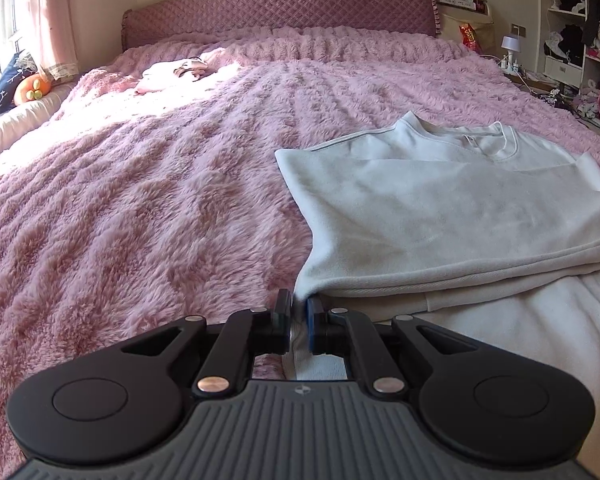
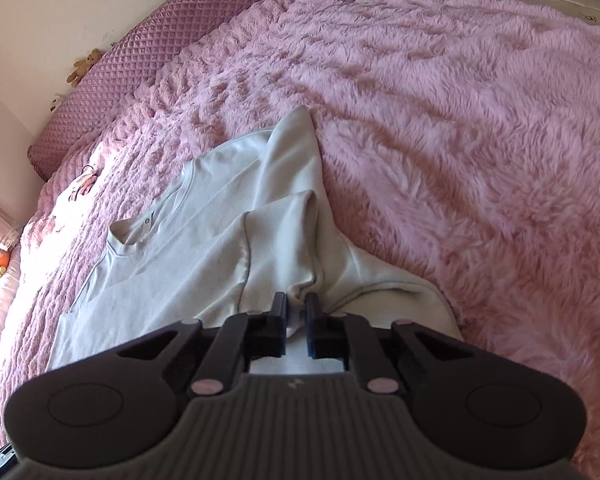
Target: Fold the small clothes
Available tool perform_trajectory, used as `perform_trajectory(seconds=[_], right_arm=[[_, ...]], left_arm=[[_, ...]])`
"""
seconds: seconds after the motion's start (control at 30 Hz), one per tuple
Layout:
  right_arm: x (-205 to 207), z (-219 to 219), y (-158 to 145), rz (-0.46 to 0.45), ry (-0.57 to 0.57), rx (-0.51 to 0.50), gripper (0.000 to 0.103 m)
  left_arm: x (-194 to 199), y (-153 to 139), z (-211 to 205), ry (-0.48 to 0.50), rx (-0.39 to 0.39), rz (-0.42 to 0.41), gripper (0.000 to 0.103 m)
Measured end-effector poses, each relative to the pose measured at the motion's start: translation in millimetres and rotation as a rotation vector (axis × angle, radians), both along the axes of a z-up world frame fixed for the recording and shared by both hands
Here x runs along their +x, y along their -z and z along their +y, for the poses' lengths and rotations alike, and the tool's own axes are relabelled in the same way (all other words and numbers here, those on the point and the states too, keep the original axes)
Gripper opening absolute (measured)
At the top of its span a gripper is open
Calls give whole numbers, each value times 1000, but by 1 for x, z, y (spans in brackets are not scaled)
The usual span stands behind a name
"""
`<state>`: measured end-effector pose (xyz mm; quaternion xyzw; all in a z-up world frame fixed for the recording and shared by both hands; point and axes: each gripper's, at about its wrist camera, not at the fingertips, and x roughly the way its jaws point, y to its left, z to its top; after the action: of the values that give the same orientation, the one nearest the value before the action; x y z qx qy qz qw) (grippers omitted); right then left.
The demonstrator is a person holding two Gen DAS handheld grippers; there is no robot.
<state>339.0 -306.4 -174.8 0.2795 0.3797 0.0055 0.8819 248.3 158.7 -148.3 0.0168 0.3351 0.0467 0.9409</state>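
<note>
Cream sweatshirt (image 1: 440,216) lay on the pink fleece bed (image 1: 140,200), stretching forward from both grippers toward the headboard, collar at the far end; left gripper (image 1: 298,320) and right gripper (image 2: 297,320) each pinched its near edge, equally close.

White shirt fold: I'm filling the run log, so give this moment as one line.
left gripper: shut on white shirt | right gripper: shut on white shirt | shirt partly folded on pink blanket
</note>
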Motion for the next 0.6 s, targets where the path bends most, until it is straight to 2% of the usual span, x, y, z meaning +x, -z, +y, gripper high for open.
perform_trajectory(seconds=[0.17,0.3,0.4,0.53,0.6], right_arm=[[-19,-3,-17,-83,29,-16,2],[-22,-4,2,7,30,-36,2],[-26,-7,13,14,45,-17,1],[-28,-4,5,13,50,-29,5],[-31,-3,-4,3,55,-49,12]], left_arm=[[-1,2,6,-79,-52,11,8],[2,12,5,-115,-71,53,8],[2,12,4,-113,-68,62,8],[-3,5,6,-86,-82,68,8],[-10,-2,6,-86,-82,75,8]])
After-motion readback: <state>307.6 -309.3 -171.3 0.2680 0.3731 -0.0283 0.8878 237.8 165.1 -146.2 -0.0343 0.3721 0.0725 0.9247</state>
